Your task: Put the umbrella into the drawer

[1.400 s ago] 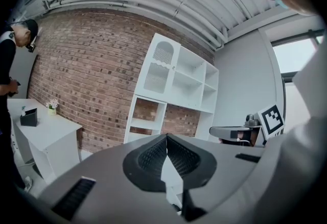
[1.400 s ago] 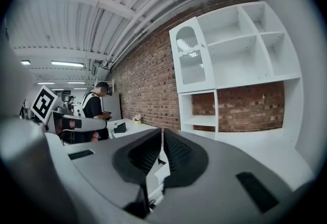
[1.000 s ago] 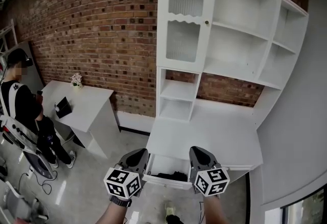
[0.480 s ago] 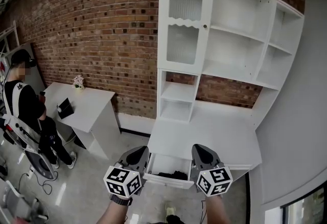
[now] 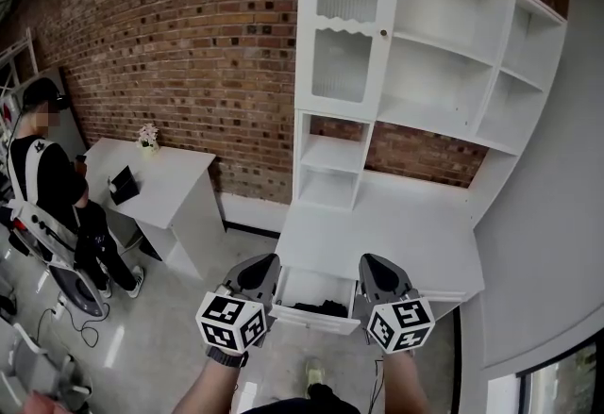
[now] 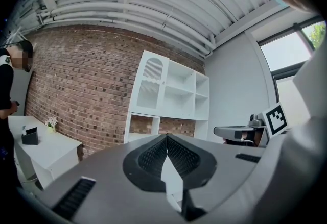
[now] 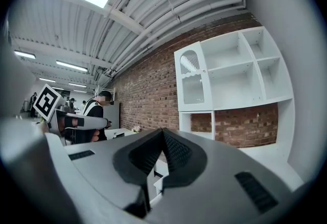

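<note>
Head view, closest to me: I have the left gripper (image 5: 265,261) and the right gripper (image 5: 372,261) side by side at the bottom of the frame. Both point level toward the furniture, and their marker cubes face me. In the left gripper view the jaws are pressed together at the tips with nothing between them. The right gripper view shows the same: jaws closed and empty. Neither gripper touches anything I can see.

Just beyond the grippers, and between them, the drawer (image 5: 314,322) stands pulled out from under the white desk (image 5: 377,228). The umbrella (image 5: 318,308) lies inside it as a dark folded shape on the drawer bottom, close behind the front panel. I cannot make out finer detail of it from here.

Farther back, a white shelf unit (image 5: 444,73) rises from the desk top against the brick wall (image 5: 189,44). Its arched door (image 5: 345,25), with ribbed glass, sits closed in the upper left part. The other compartments are open-fronted.

Off to the left, well apart from the drawer, a smaller white desk (image 5: 175,181) stands against the same wall. It carries a little bunch of flowers (image 5: 148,134) and a black box (image 5: 123,184). A person (image 5: 47,181) in dark clothes stands at its far side on the grey floor (image 5: 170,327).
</note>
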